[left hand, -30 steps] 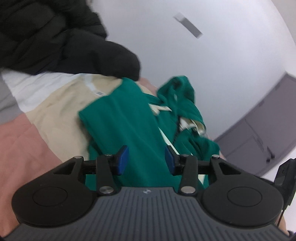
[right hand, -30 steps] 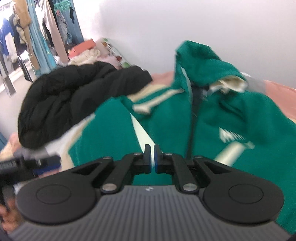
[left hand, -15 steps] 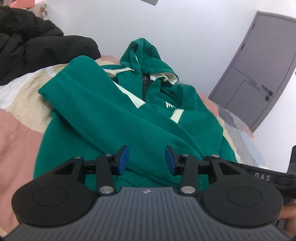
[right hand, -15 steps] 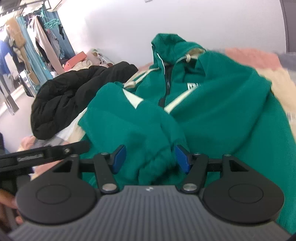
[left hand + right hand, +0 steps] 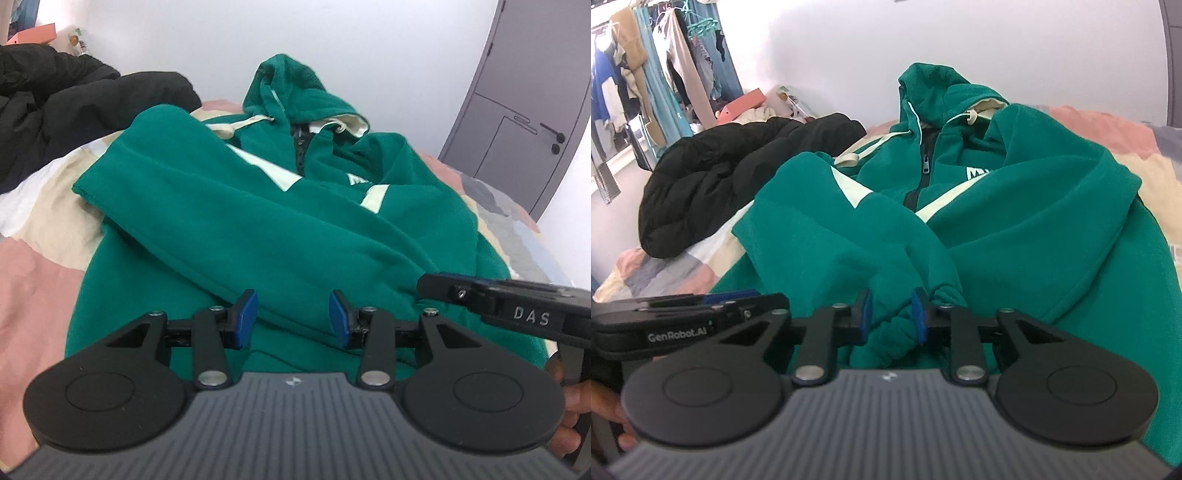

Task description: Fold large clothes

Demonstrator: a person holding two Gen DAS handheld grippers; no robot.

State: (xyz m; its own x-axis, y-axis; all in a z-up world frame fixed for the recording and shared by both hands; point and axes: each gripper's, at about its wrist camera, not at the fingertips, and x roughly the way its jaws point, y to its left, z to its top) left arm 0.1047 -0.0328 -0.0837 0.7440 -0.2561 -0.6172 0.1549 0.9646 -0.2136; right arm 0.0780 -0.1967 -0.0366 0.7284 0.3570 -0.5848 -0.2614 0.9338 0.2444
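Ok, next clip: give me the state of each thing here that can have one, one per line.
green hoodie: flat on the bed, zipped, both sleeves folded across the front.
left gripper: open, holding nothing.
right gripper: part closed around a sleeve cuff, grip unclear.
black jacket: heaped, unfolded.
door: closed.

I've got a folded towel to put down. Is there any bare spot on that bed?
Bare bedspread shows left of the green hoodie, on the pink patch below the black jacket, and right of it toward the grey door. The middle is crowded: hoodie, both tongs.
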